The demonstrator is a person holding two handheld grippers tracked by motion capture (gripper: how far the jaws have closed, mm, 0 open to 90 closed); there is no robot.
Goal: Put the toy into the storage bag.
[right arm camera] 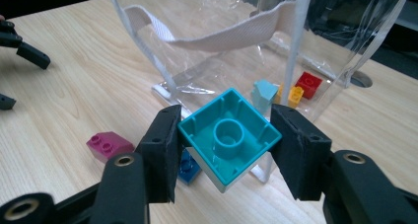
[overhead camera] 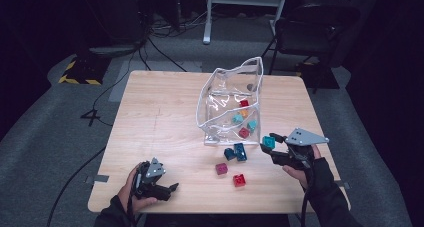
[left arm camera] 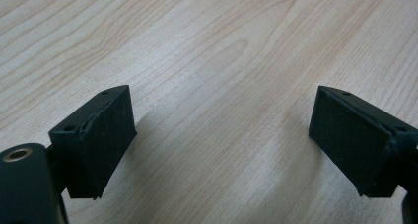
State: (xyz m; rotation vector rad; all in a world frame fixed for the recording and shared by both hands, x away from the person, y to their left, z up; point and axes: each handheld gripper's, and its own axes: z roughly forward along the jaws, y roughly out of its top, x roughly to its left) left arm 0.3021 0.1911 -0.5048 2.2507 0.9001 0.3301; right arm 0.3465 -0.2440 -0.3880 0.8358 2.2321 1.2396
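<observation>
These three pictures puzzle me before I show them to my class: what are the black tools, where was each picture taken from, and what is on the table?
A person holds a hand tool in each hand. One picture looks down from above; the others ride on each tool. The right claw grips a teal brick. The left claw is open over bare wooden table. On it stand a clear bag with small bricks inside, beside a magenta brick, a red brick and two dark blue bricks.

A light wooden bench (overhead camera: 160,117) carries a clear plastic bag (overhead camera: 227,104) holding bricks, with two dark blue bricks (overhead camera: 235,152), a magenta brick (overhead camera: 221,168) and a red brick (overhead camera: 239,180) lying loose in front.
</observation>
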